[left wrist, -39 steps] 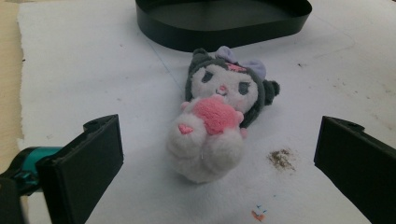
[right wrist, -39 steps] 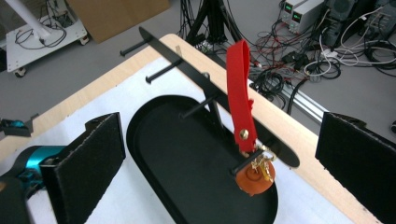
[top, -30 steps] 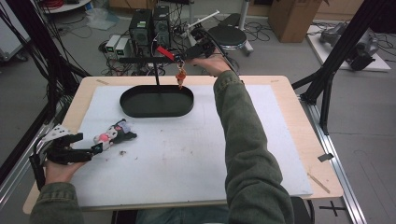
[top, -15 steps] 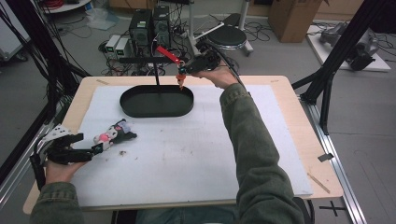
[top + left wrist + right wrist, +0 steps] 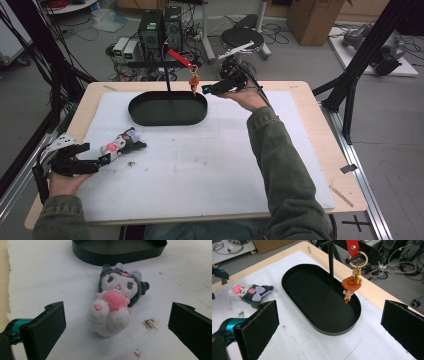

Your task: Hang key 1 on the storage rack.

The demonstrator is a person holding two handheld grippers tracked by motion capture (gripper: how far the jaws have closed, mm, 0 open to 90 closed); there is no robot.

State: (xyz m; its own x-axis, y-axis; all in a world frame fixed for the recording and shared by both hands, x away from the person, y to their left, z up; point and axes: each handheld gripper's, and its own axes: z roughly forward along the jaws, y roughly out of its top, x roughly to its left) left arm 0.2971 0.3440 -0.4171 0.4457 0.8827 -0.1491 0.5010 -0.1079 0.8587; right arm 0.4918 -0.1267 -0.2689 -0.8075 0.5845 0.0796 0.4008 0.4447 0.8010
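Black right tool [image 5: 209,90] withdrew from keychain [image 5: 193,81]

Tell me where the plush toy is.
The plush toy lies on the white mat at the table's left in the high view, just ahead of the open left gripper, below the black tray.

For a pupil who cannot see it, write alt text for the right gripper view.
A small cowboy-figure keychain hangs from a stand's crossbar over a black oval tray, framed by the open right gripper. A plush toy lies apart on the white mat.
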